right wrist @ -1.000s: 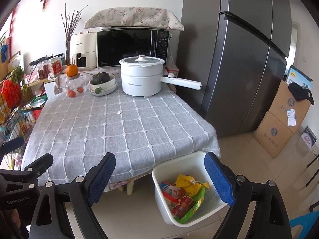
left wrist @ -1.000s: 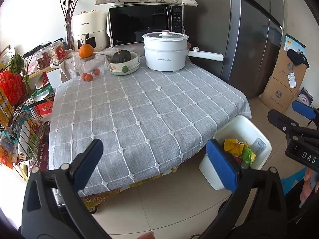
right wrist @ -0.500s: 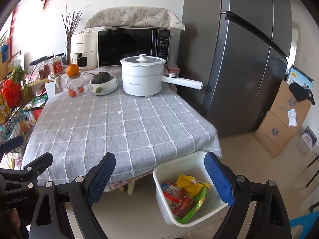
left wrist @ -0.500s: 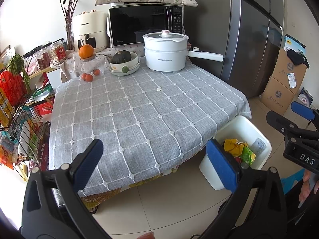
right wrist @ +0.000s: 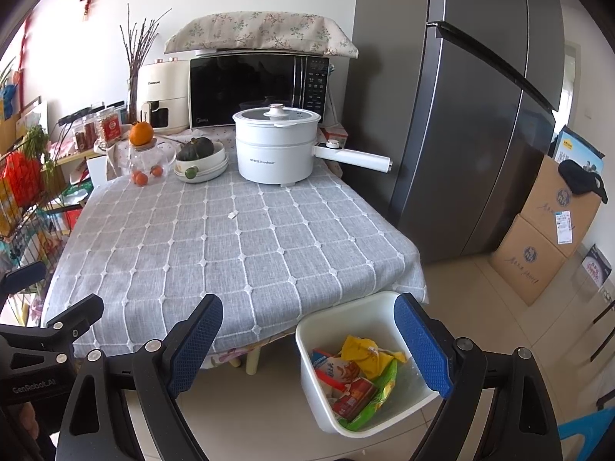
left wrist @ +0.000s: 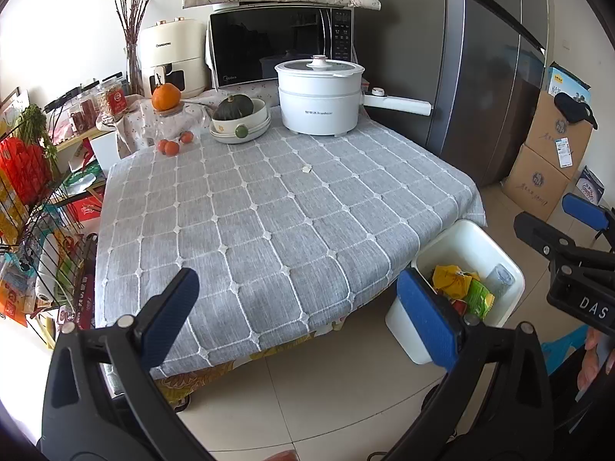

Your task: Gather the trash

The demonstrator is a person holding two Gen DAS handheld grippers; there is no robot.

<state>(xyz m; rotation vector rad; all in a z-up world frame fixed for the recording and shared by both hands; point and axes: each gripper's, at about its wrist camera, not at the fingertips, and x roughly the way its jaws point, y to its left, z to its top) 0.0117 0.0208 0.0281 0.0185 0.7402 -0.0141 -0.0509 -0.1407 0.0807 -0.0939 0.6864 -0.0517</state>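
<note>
A white bin (right wrist: 326, 330) (left wrist: 476, 242) stands on the floor at the table's near right corner, holding yellow, green and red wrappers (right wrist: 365, 376) (left wrist: 465, 288). One tiny white scrap (left wrist: 306, 169) (right wrist: 232, 215) lies mid-table on the grey checked cloth (left wrist: 269, 223). My left gripper (left wrist: 296, 307) is open and empty, held back from the table's front edge. My right gripper (right wrist: 307, 338) is also open and empty, hanging just before the bin. Each gripper shows at the edge of the other's view.
At the table's far side stand a white electric pot (left wrist: 319, 100) with a long handle, a bowl with a squash (left wrist: 238, 115), a jar topped by an orange (left wrist: 166, 96), a microwave (left wrist: 280, 46). Fridge (left wrist: 492, 69) and cardboard boxes (left wrist: 549, 153) right; wire rack (left wrist: 27, 211) left.
</note>
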